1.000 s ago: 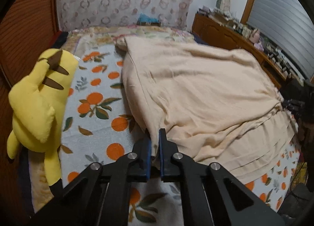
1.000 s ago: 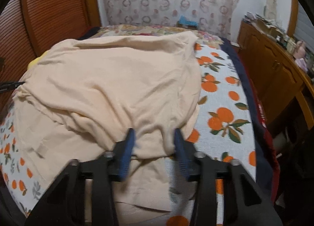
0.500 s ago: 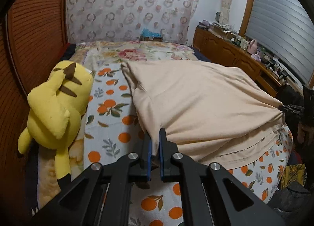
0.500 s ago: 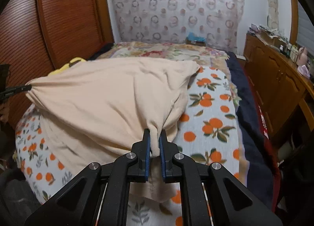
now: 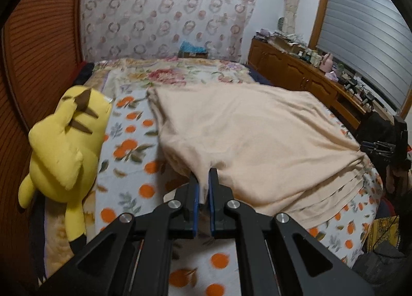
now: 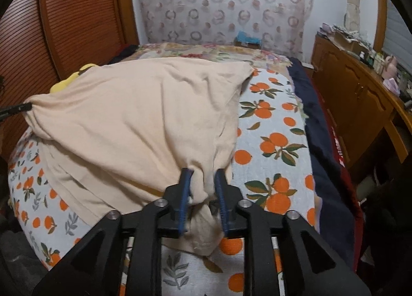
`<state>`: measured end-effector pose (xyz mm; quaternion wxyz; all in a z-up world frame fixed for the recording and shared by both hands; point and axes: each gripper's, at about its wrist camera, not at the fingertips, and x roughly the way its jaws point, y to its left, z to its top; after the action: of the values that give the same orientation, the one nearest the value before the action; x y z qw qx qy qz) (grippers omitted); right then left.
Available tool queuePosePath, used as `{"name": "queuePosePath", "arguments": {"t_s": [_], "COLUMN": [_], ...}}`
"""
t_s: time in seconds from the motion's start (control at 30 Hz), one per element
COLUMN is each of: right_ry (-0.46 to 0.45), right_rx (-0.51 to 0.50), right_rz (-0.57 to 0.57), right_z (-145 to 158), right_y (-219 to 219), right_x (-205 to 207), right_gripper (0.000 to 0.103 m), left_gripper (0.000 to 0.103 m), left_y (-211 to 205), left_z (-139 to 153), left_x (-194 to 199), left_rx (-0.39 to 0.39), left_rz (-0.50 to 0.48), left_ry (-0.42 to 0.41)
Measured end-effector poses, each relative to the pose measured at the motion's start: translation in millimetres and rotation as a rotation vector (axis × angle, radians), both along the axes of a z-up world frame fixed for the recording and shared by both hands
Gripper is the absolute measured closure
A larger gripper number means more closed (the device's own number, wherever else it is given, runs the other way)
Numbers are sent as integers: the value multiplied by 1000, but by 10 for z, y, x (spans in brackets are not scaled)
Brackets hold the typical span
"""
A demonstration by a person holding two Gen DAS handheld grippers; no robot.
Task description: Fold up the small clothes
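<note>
Gripping cloth (image 5: 247, 136), left tongs (image 5: 203, 180) low.

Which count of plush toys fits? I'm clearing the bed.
1: a yellow plush on the bed's left edge by the wooden wall. The cloth hides most of it in the right view; others could be hidden.

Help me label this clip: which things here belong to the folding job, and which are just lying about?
Job: peach garment, left gripper pinching one corner, right gripper with fingers around the other corner.

Lying about: yellow Pikachu plush, orange-print blanket, blue box, cluttered wooden dresser.
</note>
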<state>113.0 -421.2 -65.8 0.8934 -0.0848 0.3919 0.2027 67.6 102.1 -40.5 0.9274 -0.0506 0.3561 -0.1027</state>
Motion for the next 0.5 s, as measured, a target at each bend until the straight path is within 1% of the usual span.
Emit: {"name": "queuePosePath", "arguments": {"t_s": [0.07,0.13,0.27,0.3,0.33,0.4,0.5], "right_ry": [-15,-27,-67,-74,-80,-88,-100], "right_rx": [4,14,24,31,35,42,53], "right_rz": [-13,-22,-45,-47,-50,-51,-59], "right_z": [30,67,161,178,190,207,229], "right_y": [-40,-78,-157,-172,-185,-202,-250], "right_x": [-13,-31,-79,-100,-118,-149,-193], "right_gripper": [72,67,66,66,66,66,66], "left_gripper": [100,100,100,100,100,100,100], "left_y": [-134,-379,-912,-1123,-1234,-1584,-2092], "left_z": [107,259,506,584,620,718,845], "left_x": [67,171,377,450,492,599,714], "left_rx": [3,14,30,40,44,60,64], "left_rz": [-31,-77,-185,-220,-243,-305,-393], "left_ry": [-19,-48,-87,-97,-100,-110,-111]}}
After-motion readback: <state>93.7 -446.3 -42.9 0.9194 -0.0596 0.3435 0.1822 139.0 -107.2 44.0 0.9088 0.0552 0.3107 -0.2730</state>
